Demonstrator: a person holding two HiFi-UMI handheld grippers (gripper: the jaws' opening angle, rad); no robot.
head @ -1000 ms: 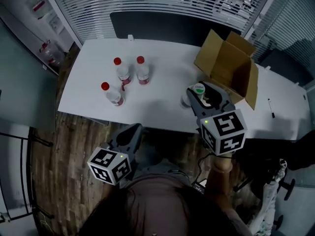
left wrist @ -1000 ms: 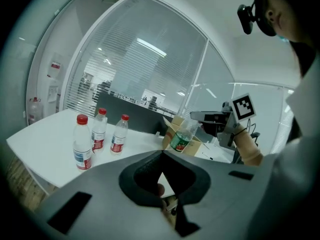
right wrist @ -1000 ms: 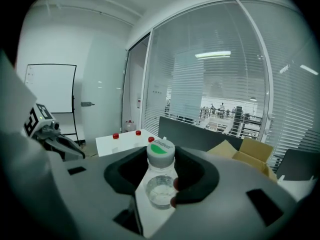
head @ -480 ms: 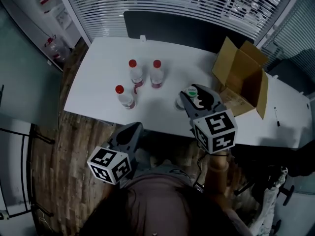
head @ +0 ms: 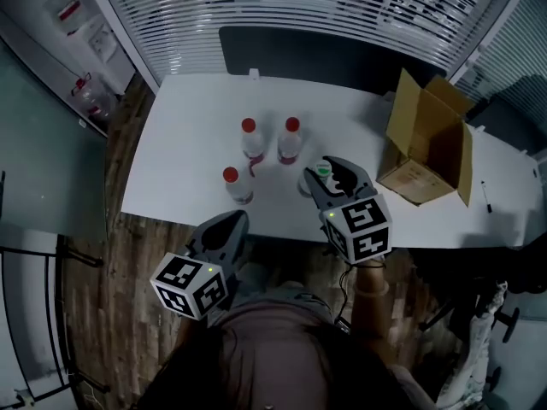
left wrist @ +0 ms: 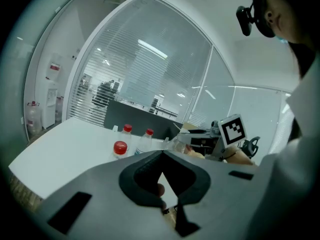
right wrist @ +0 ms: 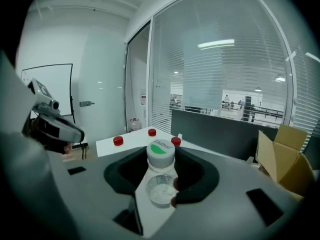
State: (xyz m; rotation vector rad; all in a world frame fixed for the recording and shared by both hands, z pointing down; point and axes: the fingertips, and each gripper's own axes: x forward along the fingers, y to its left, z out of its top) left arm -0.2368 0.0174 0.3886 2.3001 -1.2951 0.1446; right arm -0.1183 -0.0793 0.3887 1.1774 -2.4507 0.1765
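Seen from the head, most of the bottle point(head: 322, 170) was hidden under the right gripper point(head: 332, 178) (only its green cap showed); it sat clamped between those fingers. The left gripper point(head: 222, 231) gaped, empty.

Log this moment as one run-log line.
right tool: shut on green-capped bottle over white table | left tool: empty, jaws apart, by table's near edge | red-capped bottles: three, upright on table | cardboard box: open

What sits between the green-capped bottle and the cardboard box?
Nothing: the head view shows only bare white table between the green-capped bottle, clamped in the right gripper, and the cardboard box.
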